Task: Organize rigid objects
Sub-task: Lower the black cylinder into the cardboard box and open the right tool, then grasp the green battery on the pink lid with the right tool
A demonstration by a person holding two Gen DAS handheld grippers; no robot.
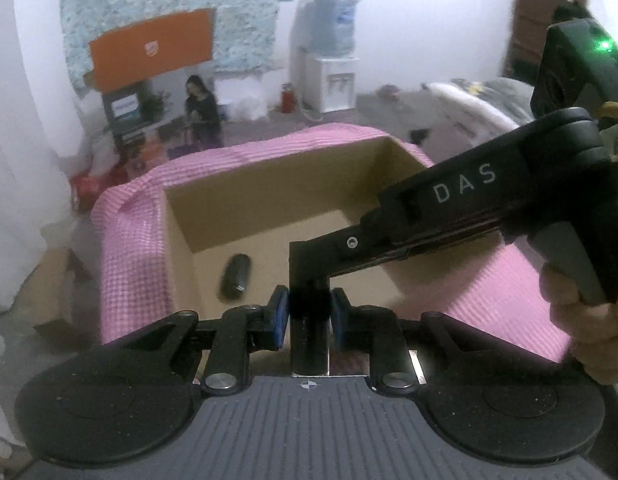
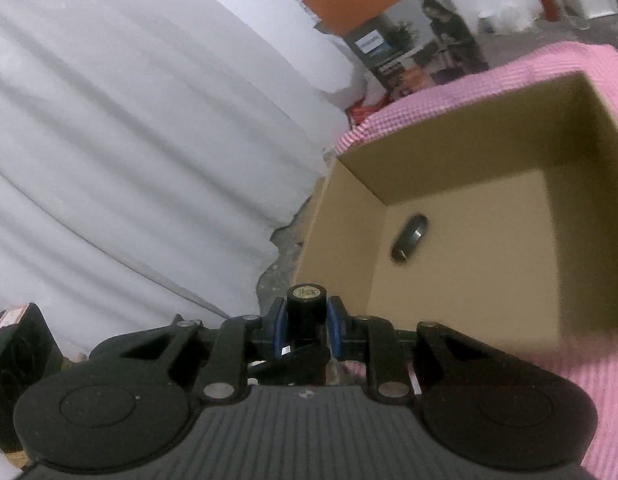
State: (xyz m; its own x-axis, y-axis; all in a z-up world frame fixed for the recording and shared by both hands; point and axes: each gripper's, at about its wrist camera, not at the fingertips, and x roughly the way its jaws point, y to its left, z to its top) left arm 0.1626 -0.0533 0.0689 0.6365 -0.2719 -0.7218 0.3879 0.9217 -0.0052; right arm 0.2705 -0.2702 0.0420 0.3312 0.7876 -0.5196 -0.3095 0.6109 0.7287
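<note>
Room: white wall ahead of the fingers, with a water dispenser [image 1: 334,80] on the floor and an orange-topped printed carton [image 1: 149,64] to its left; white draped cloth [image 2: 129,140] fills the left side of the right wrist view.
Surface: pink checked cloth [image 1: 129,232], lying under and around an open cardboard box [image 1: 269,184].
Box contents: one dark capsule-shaped object [image 1: 235,278] lying on the floor of the box, ahead of both sets of fingers.
Left gripper [image 1: 307,316]: blue pads closed on a black bar [image 1: 309,304], at the near rim of the box.
Right gripper [image 2: 307,320]: clamped on a black cylinder [image 2: 307,308], its round end facing up, beside the left outer wall of the box.
</note>
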